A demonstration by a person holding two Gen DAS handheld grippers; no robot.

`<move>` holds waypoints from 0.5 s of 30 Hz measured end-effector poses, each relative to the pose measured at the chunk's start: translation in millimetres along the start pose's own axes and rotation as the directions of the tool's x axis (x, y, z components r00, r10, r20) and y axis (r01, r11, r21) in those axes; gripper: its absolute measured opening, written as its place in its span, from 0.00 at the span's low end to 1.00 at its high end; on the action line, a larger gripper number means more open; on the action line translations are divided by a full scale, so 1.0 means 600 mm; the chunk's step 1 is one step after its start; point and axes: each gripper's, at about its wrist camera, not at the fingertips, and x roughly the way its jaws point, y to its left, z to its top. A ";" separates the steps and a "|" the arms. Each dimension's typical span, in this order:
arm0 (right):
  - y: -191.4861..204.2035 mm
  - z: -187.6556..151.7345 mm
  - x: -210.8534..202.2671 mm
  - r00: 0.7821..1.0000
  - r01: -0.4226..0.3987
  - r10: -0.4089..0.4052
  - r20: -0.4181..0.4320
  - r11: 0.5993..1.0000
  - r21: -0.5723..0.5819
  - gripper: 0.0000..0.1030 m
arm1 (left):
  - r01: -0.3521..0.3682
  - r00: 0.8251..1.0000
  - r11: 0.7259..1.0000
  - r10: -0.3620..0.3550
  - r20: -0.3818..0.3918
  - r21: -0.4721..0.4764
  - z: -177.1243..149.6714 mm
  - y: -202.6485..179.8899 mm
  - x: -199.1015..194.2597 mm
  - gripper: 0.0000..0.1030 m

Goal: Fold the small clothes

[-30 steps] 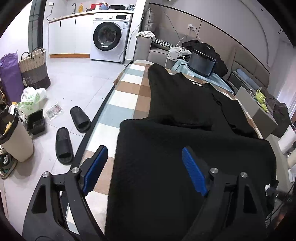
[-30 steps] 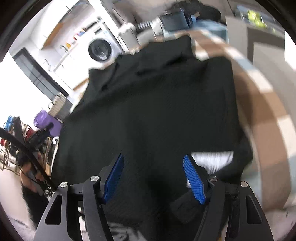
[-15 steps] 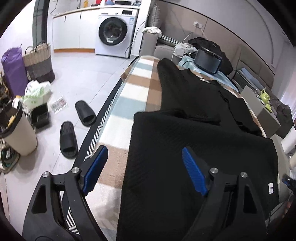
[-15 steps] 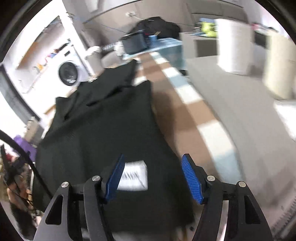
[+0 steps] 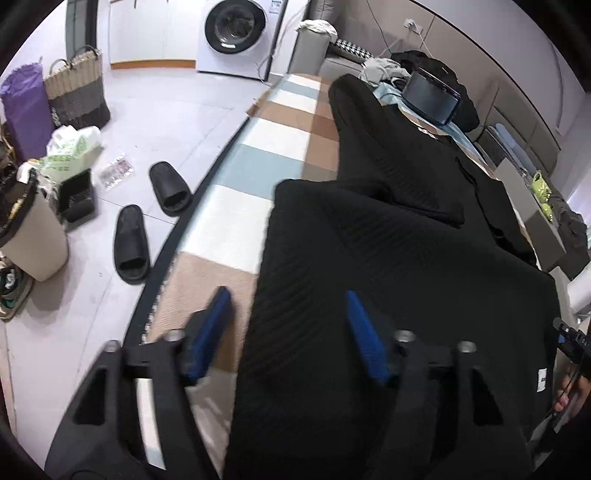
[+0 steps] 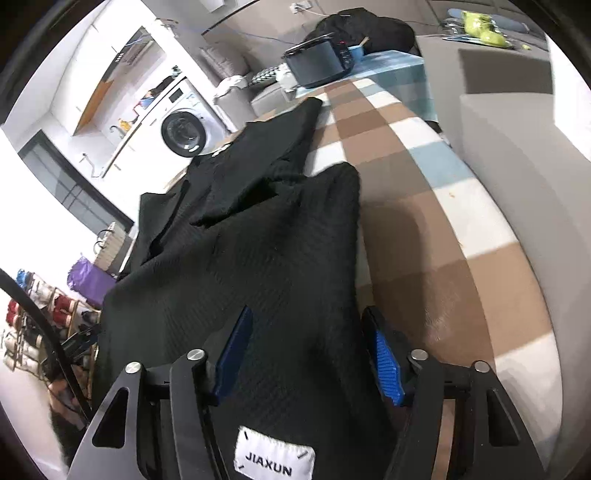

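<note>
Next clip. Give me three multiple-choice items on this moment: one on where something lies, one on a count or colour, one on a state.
1. Where does the black garment lie?
A. on the checked mat
B. inside the washing machine
C. in the woven basket

2. How many black slippers lie on the floor?
A. one
B. two
C. four

3. How do the fingers of the right gripper stand?
A. shut on the garment's label
B. shut on nothing
C. apart, with the fabric lying between them

Answers: 1 A, the mat's checks show around the garment's edges. 2 B, a pair lies beside the mat in the left wrist view. 3 C, both blue pads stand apart astride the cloth.
</note>
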 end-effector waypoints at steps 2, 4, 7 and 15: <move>0.004 0.009 0.007 1.000 0.013 -0.013 0.002 1.000 -0.013 0.48 | -0.016 1.000 1.000 0.016 -0.005 0.023 0.008 -0.011 0.012 0.21; 0.007 0.011 0.011 1.000 0.016 -0.016 0.001 0.999 -0.031 0.23 | -0.019 1.000 0.999 0.019 0.010 0.034 0.016 -0.018 0.018 0.04; 0.014 0.010 0.001 1.000 -0.002 0.004 0.031 0.998 -0.070 0.05 | -0.011 0.998 0.998 0.007 0.061 0.061 0.020 -0.027 0.006 0.04; 0.023 -0.018 -0.111 0.967 -0.136 0.159 0.200 0.983 -0.124 0.04 | 0.021 0.975 0.994 -0.044 0.220 0.107 -0.013 -0.030 -0.115 0.03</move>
